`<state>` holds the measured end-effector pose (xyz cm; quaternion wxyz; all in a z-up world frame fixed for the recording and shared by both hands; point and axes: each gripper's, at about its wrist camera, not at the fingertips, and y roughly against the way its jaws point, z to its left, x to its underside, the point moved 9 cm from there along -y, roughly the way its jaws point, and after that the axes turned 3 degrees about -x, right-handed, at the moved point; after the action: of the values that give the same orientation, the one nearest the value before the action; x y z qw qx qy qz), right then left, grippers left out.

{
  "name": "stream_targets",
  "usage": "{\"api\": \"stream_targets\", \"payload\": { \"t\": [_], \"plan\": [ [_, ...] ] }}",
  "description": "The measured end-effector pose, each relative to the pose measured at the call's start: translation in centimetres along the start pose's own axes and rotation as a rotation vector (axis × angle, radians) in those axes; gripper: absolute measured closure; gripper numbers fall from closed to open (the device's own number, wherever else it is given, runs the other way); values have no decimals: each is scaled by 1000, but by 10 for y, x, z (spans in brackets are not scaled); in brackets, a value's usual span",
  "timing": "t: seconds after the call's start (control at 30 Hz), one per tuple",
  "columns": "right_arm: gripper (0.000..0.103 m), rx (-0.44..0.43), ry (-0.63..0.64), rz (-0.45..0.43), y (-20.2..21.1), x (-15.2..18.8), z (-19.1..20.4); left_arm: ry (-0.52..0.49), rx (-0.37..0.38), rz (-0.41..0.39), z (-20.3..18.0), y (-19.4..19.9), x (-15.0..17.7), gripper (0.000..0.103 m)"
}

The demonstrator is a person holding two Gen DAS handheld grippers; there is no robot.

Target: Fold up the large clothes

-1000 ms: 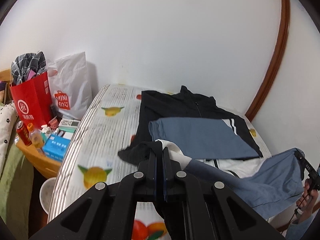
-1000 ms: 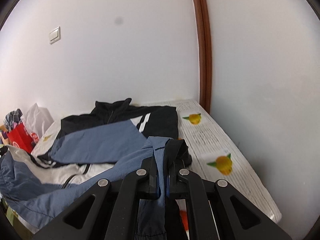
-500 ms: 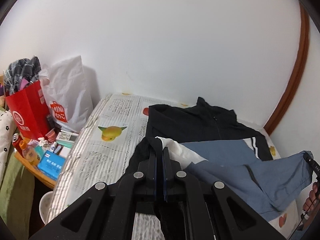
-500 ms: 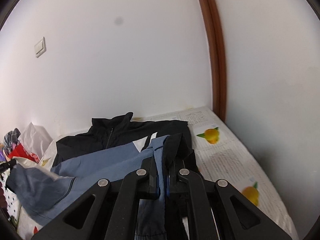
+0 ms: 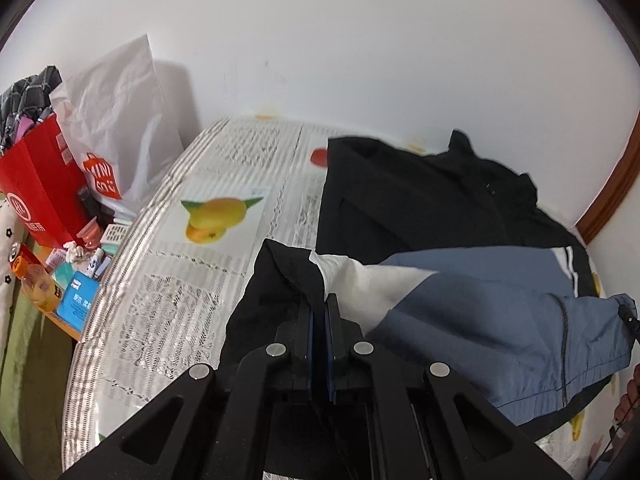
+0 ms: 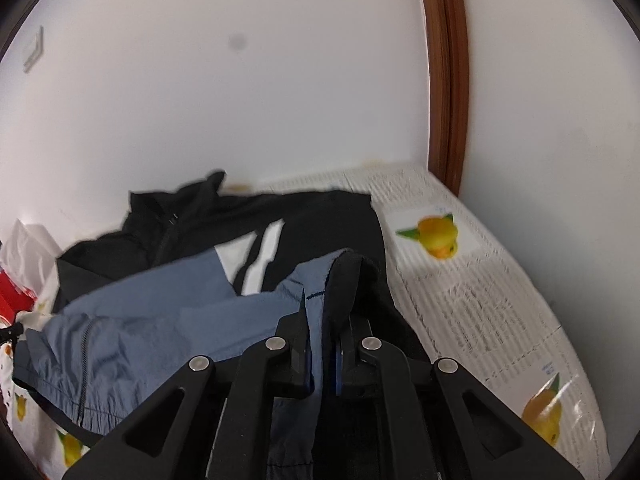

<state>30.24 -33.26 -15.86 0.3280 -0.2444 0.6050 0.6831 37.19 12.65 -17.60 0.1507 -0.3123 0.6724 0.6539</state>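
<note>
The jacket (image 5: pixel 420 208) is lying spread across the fruit-print surface (image 5: pixel 180 280) (collar toward the wall). The left gripper (image 5: pixel 320 304) is pinching its black hem; the right gripper (image 6: pixel 320 316) is clamping blue-and-black fabric.

The worktop (image 5: pixel 192 280) wears a white cloth printed with grey text blocks and yellow fruit pictures, its far edge against the white wall. A black, blue and white jacket (image 5: pixel 432 208) lies spread directly on it, collar toward the wall. Left of the jacket the cloth lies bare, showing one fruit picture (image 5: pixel 216 216); right of the jacket, another bare strip with fruit (image 6: pixel 438 234).
</note>
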Motion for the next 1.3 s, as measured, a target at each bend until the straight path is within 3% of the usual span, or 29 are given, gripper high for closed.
{"api": "stream_targets", "payload": {
  "t": [0.2,0.27,0.43,0.57,0.7,0.8,1.07,1.3],
  "plan": [
    [87,14,15,64,-15,15,-6,-15,-23,0,-1,-3,4,94],
    [76,20,24,76,-13,18,-8,-13,-16,2,-1,1,5,94],
    [61,17,58,65,12,21,-9,-8,29,-12,0,21,4,79],
    [61,28,61,55,33,23,-15,4,46,-31,7,41,6,78],
    [61,58,41,32,56,26,-31,8,36,-26,21,51,17,67],
    [59,75,18,41,65,34,-47,19,20,-17,36,53,29,66],
    [57,68,-34,156,47,71,-68,41,52,80,52,29,66,66],
    [57,68,-20,191,25,78,-63,38,57,116,52,12,74,66]
  ]
}}
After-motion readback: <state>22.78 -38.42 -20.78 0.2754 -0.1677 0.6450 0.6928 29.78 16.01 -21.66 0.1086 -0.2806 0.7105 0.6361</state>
